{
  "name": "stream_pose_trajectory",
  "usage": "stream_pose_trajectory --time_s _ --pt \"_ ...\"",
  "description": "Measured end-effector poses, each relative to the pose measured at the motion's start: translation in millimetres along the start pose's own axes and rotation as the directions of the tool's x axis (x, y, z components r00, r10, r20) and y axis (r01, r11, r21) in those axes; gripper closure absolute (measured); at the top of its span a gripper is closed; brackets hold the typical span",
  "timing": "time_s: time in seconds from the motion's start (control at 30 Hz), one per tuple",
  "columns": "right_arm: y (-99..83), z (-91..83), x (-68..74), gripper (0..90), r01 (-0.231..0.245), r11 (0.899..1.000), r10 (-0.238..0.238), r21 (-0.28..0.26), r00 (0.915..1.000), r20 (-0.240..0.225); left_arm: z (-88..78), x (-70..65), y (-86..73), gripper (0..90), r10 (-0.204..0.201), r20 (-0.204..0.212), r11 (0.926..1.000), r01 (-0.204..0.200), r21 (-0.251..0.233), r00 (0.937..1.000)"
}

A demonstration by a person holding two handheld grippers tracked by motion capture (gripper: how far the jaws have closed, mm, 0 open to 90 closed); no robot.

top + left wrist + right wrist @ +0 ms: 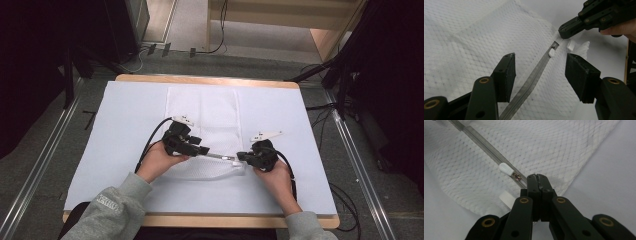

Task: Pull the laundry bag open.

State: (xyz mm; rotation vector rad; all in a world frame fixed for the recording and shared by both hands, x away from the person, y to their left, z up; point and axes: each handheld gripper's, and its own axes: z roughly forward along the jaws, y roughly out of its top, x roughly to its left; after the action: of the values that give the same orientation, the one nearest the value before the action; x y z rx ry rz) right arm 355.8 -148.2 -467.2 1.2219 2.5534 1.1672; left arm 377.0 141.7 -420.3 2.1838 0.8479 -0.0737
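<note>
Two claws work a white mesh bag [202,117] at the tabletop's [125,115] centre. Right claw [539,180] is clamped tight on the zipper [481,141] end, hiding the tape there; the slider [506,169] lies at its eleven o'clock. Left claw [540,68] gapes wide astride the zipper, touching nothing.
</note>
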Motion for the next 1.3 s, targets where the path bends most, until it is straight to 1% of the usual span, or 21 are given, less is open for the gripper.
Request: stream_pose_trajectory --time_s 0.07,0.17,0.23,0.33,0.4,0.5,0.6,0.7,0.77,0.87,1.03,1.1,1.23,1.3 --pt "0.0 2.4 -0.8 90.0 0.002 1.000 -0.002 0.008 1.0000 0.001 4.2 -1.6 0.6 44.1 -0.007 0.006 1.0000 0.007 -0.002 1.0000" --pt "-0.1 3.3 -0.2 90.0 0.007 1.000 -0.007 0.013 1.0000 -0.001 11.3 -5.9 2.0 46.1 0.001 0.012 1.0000 -0.001 -0.002 0.9999" --pt "-0.7 3.4 1.2 90.0 0.016 1.000 -0.016 0.018 0.9999 0.000 16.8 -9.5 3.1 47.6 0.010 0.015 0.9999 -0.010 0.006 0.9998" --pt "-2.5 3.8 3.2 90.0 0.037 0.999 -0.037 0.018 0.9993 0.001 24.6 -13.6 4.4 52.6 0.015 0.023 0.9997 -0.015 0.020 0.9996" --pt "-3.4 5.0 4.3 90.0 0.037 0.999 -0.037 0.018 0.9993 -0.004 29.8 -15.5 4.9 56.5 0.018 0.031 0.9994 -0.019 0.028 0.9994" --pt "-4.0 5.5 4.7 90.0 0.044 0.999 -0.044 0.013 0.9990 -0.001 37.2 -18.2 5.2 61.2 0.009 0.045 0.9995 -0.010 0.028 0.9989" --pt "-4.2 5.7 4.2 90.0 0.046 0.999 -0.046 0.011 0.9989 -0.004 43.0 -19.1 5.4 67.6 0.022 0.053 0.9991 -0.024 0.036 0.9984" --pt "-4.1 5.7 4.5 90.0 0.052 0.999 -0.052 0.012 0.9986 0.000 49.1 -19.0 5.4 71.7 0.026 0.051 0.9987 -0.028 0.042 0.9984" --pt "-4.1 5.6 4.4 90.0 0.048 0.999 -0.048 0.012 0.9988 -0.004 53.3 -18.3 5.3 73.7 0.021 0.050 0.9986 -0.024 0.048 0.9985" --pt "-4.1 5.7 5.0 90.0 0.049 0.999 -0.049 0.012 0.9988 0.001 59.4 -16.2 4.7 75.0 0.025 0.040 0.9976 -0.027 0.064 0.9989" --pt "-4.1 5.6 5.2 90.0 0.050 0.999 -0.050 0.013 0.9987 0.001 67.5 -14.4 3.3 75.9 0.018 0.043 0.9974 -0.021 0.069 0.9989" --pt "-4.1 5.8 5.1 90.0 0.054 0.998 -0.054 0.011 0.9986 0.002 70.4 -14.5 2.2 75.9 0.024 0.044 0.9968 -0.027 0.075 0.9988" --pt "-4.2 6.0 5.0 90.0 0.059 0.998 -0.059 0.008 0.9983 0.001 72.7 -15.8 2.2 77.1 0.024 0.046 0.9977 -0.027 0.062 0.9987" --pt "-4.2 6.0 5.0 90.0 0.061 0.998 -0.061 0.009 0.9981 0.001 73.4 -16.8 1.8 77.9 0.035 0.050 0.9971 -0.038 0.065 0.9982"
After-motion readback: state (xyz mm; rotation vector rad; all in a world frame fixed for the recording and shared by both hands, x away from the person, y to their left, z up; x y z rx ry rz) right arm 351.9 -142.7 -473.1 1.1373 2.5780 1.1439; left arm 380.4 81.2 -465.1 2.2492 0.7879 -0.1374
